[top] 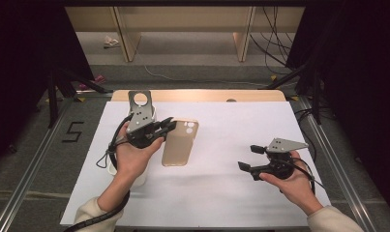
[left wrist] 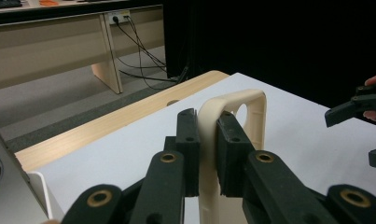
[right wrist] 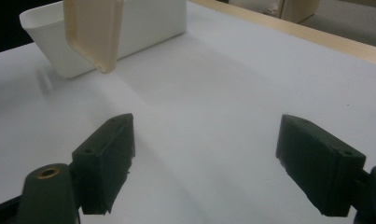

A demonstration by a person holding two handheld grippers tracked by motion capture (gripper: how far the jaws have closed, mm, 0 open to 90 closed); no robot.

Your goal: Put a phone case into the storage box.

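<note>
The left gripper is closed on the long edge of a tan phone case. In the left gripper view the two black jaws pinch the thin side wall of the case between them, and the end with the camera hole points away. The case is lifted off the white table and hangs over its middle left part. In the right gripper view one corner of the case hangs in the air in front of a white bin.

The right gripper is open. Its jaws stand wide apart with nothing between them, just white table. It sits at the right side of the table, well apart from the case, with its jaws pointing left toward it
</note>
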